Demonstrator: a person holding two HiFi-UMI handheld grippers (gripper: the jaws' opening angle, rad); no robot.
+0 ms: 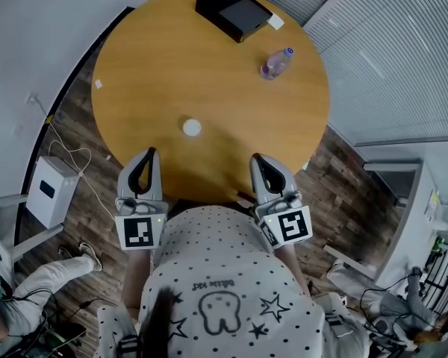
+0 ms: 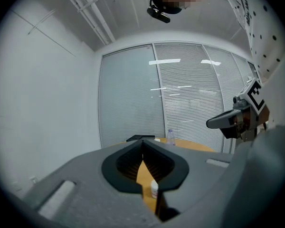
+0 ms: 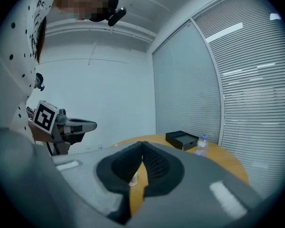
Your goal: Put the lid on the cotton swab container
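Two grippers sit low at the near rim of the round wooden table [image 1: 172, 66], their tips just over its edge and well apart from each other. The left gripper [image 1: 151, 152] has its jaws pressed together with nothing between them. The right gripper [image 1: 255, 157] is likewise closed and empty.

Beyond them, in the near half of the tabletop, the small white cotton swab container [image 1: 192, 127] stands alone and touches nothing. It lies between the lines of the two grippers, somewhat nearer the left one. Open wood surrounds it on every side, and it sits well in from the near edge. Whether its lid is on cannot be made out.

Farther on, toward the right rim, is a clear water bottle [image 1: 276, 63], well apart from the container. At the far edge rests a black box [image 1: 234, 11], with a small white item [image 1: 275, 22] just beside its right corner. Open wood runs along the left side out to the rim.
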